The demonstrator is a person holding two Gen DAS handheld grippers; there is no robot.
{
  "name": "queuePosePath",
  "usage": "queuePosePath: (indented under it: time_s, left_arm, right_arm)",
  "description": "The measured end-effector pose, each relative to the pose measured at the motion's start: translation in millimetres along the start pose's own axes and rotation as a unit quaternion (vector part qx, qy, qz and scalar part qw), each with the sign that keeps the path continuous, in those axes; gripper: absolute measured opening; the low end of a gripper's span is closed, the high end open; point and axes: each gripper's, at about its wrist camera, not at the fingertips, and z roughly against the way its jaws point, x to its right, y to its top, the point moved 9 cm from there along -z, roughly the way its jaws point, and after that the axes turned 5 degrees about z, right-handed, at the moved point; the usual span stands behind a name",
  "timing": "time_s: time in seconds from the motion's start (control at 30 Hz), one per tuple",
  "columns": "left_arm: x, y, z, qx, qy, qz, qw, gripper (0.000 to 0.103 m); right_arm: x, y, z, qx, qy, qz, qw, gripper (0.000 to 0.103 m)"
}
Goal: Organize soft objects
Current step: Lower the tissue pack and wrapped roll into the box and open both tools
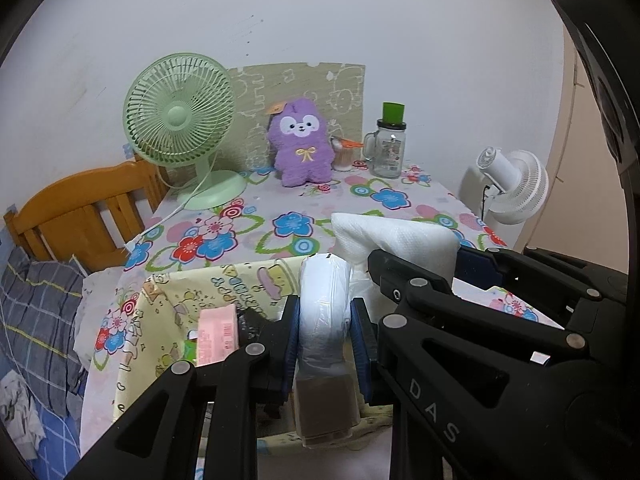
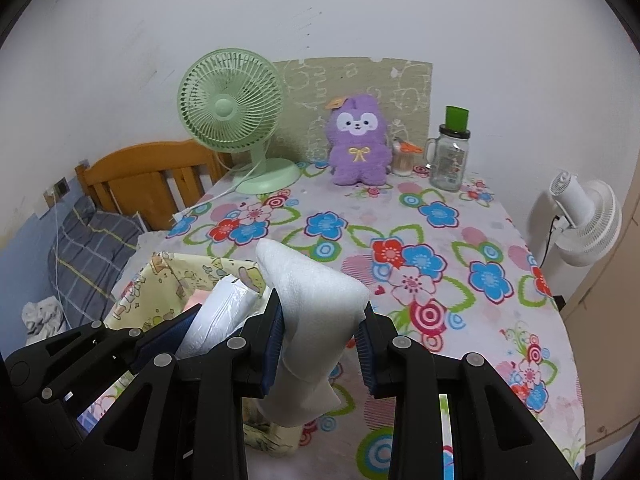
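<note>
At the counter's near edge the left gripper (image 1: 325, 334) is closed on a plastic-wrapped white pack (image 1: 323, 312) standing upright between its pads, directly above the open yellow cartoon-print bin (image 1: 224, 280). Just to its right, the right gripper (image 2: 320, 346) pinches a white foam sheet (image 2: 312, 300), its long axis tilted up and away. Judging by this, the left pack is nearer the bin; the purple plush (image 1: 301, 142) sits at the far edge.

bench (image 2: 500, 300) flowered cloth | far left: green fan (image 2: 236, 120) | far middle: purple plush (image 2: 360, 140), small cotton-swab pot (image 2: 404, 160) just right of it | far right: glass jar (image 2: 450, 160) | near left: yellow fabric bin (image 2: 168, 276)
</note>
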Motion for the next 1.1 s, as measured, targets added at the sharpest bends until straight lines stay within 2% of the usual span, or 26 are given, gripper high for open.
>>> queuePosePath:
  time_s: [0.63,0.9,1.1]
  left_arm:
    - [-50.0,-8.0,-19.3,-0.014,0.010,0.029,0.9994,0.026]
    - [-61.6,-13.7,-27.6,-0.012,0.023,0.036,0.9990,0.045]
    - [-66.7,-18.5,-34.6,-0.020,0.032,0.035,0.9987,0.069]
  right_arm:
    - [-43.9,3.8,-41.0,-0.028,0.015,0.030,0.999,0.035]
    - [-49.6,0.9,-52.8,-0.038,0.011,0.037,0.999,0.035]
    - [-47.7,-2.5,-56.7,-0.044,0.009,0.038,0.998,0.040]
